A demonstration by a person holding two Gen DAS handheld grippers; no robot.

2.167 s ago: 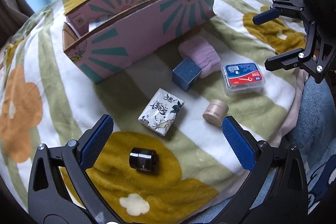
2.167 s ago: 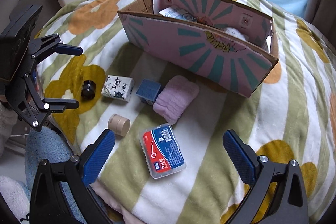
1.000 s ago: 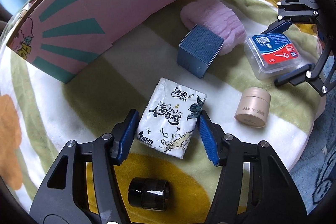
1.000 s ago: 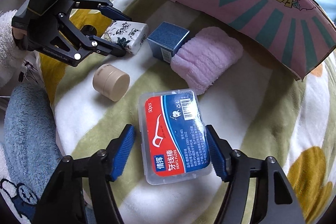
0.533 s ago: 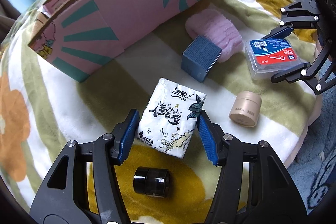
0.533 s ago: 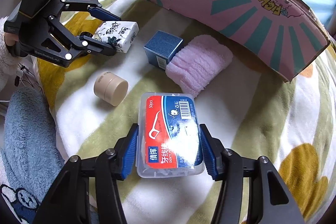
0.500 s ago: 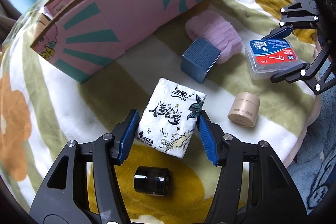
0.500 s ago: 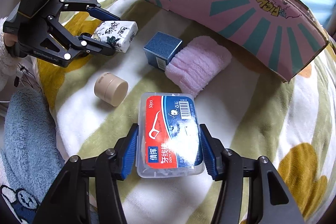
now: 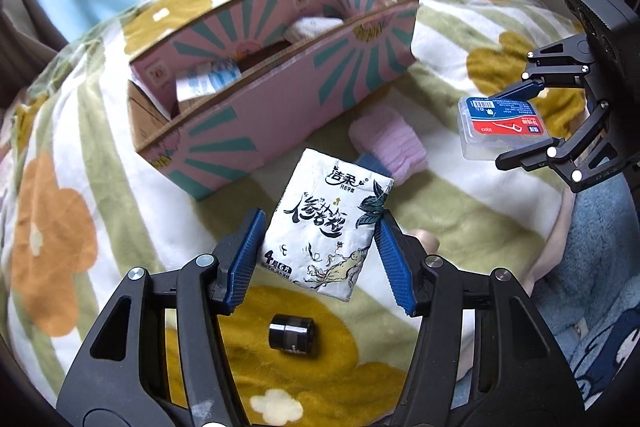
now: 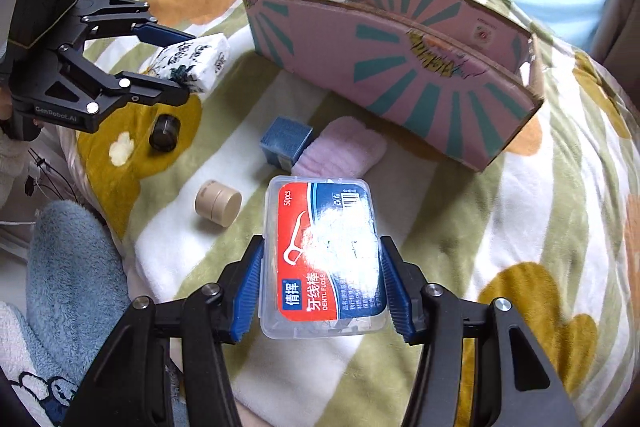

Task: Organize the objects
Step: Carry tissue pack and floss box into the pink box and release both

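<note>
Left gripper [image 9: 320,259]: clamped on a white printed tissue packet [image 9: 326,227], held clear above the floral fleece blanket [image 9: 52,227]. Right gripper [image 10: 322,287]: jaws just drawn in, gripping a clear plastic dental-floss box with red-and-blue label [image 10: 324,259], also lifted. Beyond both, an open pink cardboard box with teal rays [image 9: 272,87].
</note>
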